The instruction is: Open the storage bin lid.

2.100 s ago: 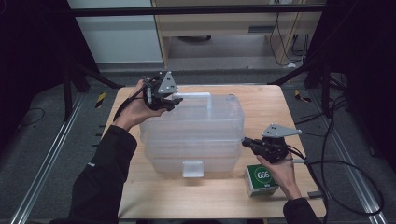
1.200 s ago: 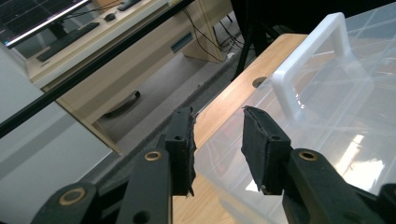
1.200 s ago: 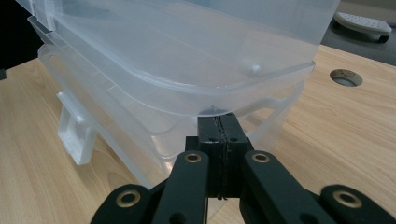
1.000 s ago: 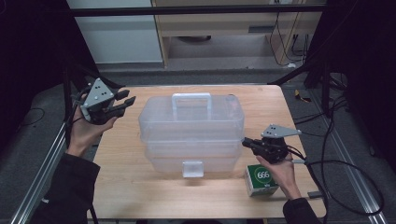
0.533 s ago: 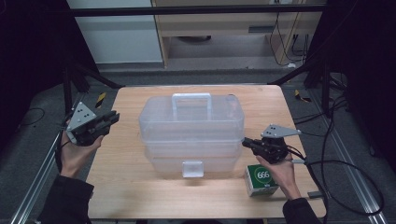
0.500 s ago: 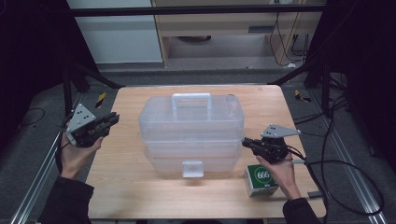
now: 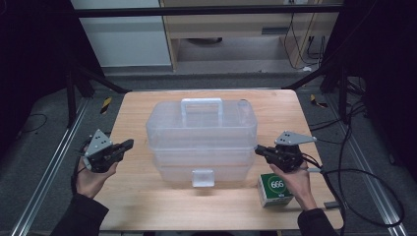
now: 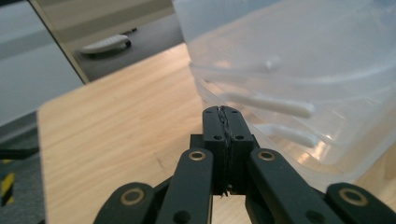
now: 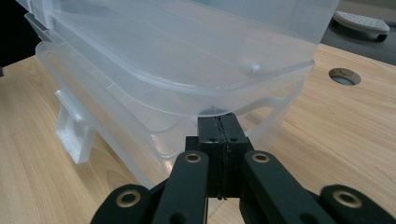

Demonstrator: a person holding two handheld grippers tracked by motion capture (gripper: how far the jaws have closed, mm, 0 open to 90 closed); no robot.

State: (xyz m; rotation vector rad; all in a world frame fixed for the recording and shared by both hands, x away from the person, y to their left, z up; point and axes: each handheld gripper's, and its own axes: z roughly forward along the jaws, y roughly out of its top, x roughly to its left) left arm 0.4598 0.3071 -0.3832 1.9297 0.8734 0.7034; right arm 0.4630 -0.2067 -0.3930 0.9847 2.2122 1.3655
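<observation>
The left gripper (image 7: pixel 127 144) has left the top rear of the clear plastic storage box (image 7: pixel 201 142), swung out past the table's left edge, then come down to the lower left of the frame, beside the box.

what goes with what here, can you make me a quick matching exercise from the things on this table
Things:
1. clear plastic box
2. small green and white carton
3. left gripper
4. right gripper

Places or states:
A. shut, at the box's right end, tips close under its rim
B. near the table's front right corner
C. middle of the table, white handle on top
D. shut, held over the table's left side, apart from the box

Pairs: 1-C, 2-B, 3-D, 4-A
</observation>
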